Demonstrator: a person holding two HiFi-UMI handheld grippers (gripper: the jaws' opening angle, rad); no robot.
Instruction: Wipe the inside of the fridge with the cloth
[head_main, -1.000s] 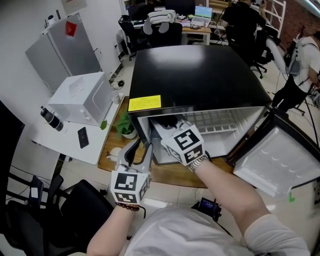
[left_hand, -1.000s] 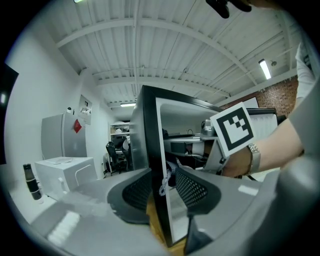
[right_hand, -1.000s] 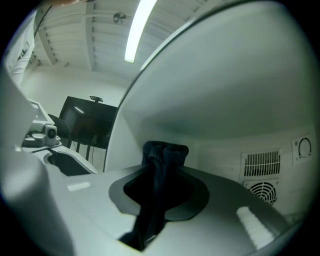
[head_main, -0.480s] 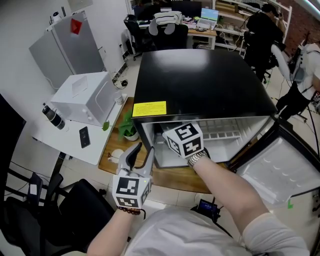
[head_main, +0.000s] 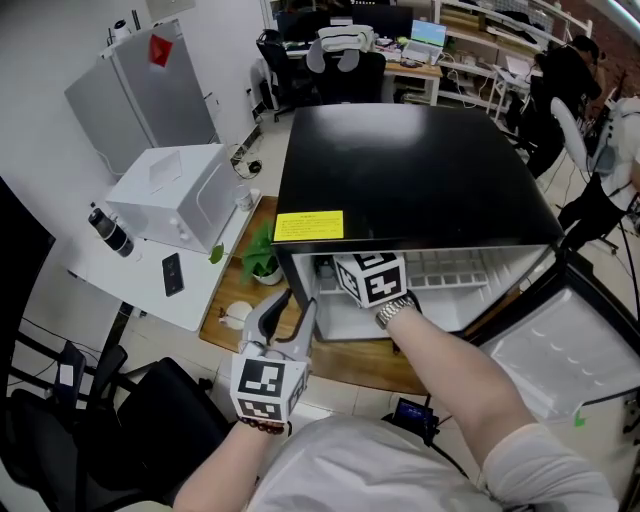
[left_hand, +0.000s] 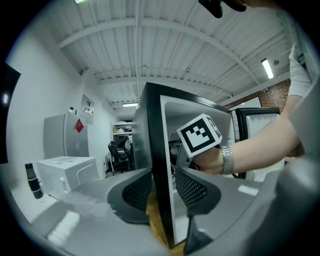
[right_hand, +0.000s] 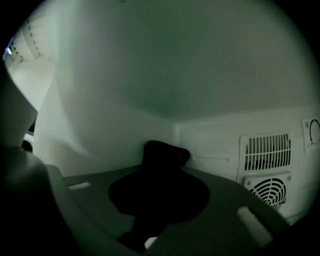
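Left gripper (head_main: 283, 305) sits nearest me at the front left corner of the black box-shaped mini fridge (head_main: 410, 170), jaws clamped on the front edge of its left side wall. The fridge stands on a brown wooden board (head_main: 350, 365), with its white-lined door (head_main: 560, 340) swung open to the right. My right arm reaches into the cavity. Right gripper (right_hand: 159, 200) is inside, jaws pinched together on the dark bunched cloth (right_hand: 165, 152). The cloth pokes out past the jaw tips toward the white back corner; can't tell if it touches the liner. Beyond it on the back wall: a white slotted vent (right_hand: 265, 150) above a round fan grille (right_hand: 267, 192). A yellow rectangular label (head_main: 308, 225) is on the fridge's top front edge. Off to the left, a white plastic box (head_main: 165, 195) sits on a white table (head_main: 125, 285).
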